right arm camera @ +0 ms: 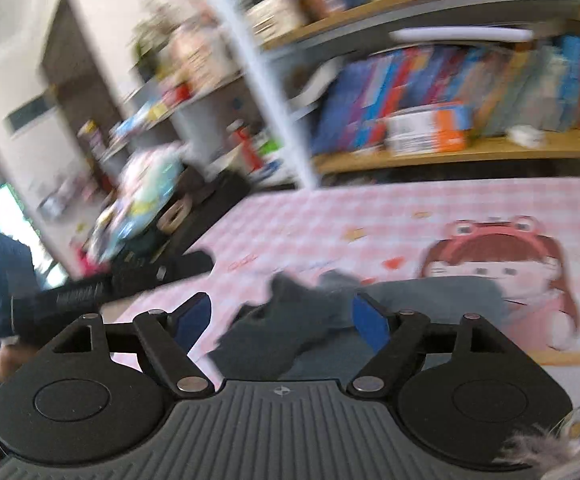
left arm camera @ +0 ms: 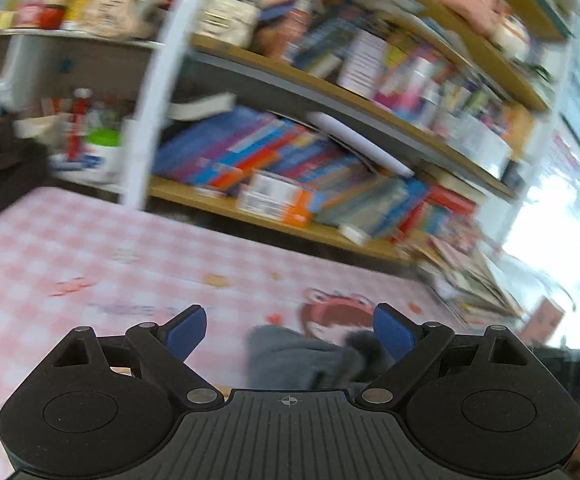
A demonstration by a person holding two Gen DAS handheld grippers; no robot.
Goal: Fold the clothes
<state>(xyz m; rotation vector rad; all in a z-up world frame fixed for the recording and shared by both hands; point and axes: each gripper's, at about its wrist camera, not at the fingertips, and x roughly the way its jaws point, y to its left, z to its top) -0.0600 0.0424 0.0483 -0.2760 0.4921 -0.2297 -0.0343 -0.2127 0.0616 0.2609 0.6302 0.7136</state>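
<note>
Both views are pretty smeared, so take this loosely. The grey garment [right arm camera: 370, 312] lies crumpled on the pink checked sheet [right arm camera: 310, 220], just ahead of and between the right gripper [right arm camera: 282, 320] fingers, which are spread wide and holding nothing. Left gripper [left arm camera: 290, 334] is also wide open, with the same grey heap [left arm camera: 298, 356] nearer its right finger. I'd go low, pinch one clear edge each, then pull it flat. Both grippers look tilted, pointing toward the bookshelf [left arm camera: 330, 184].
</note>
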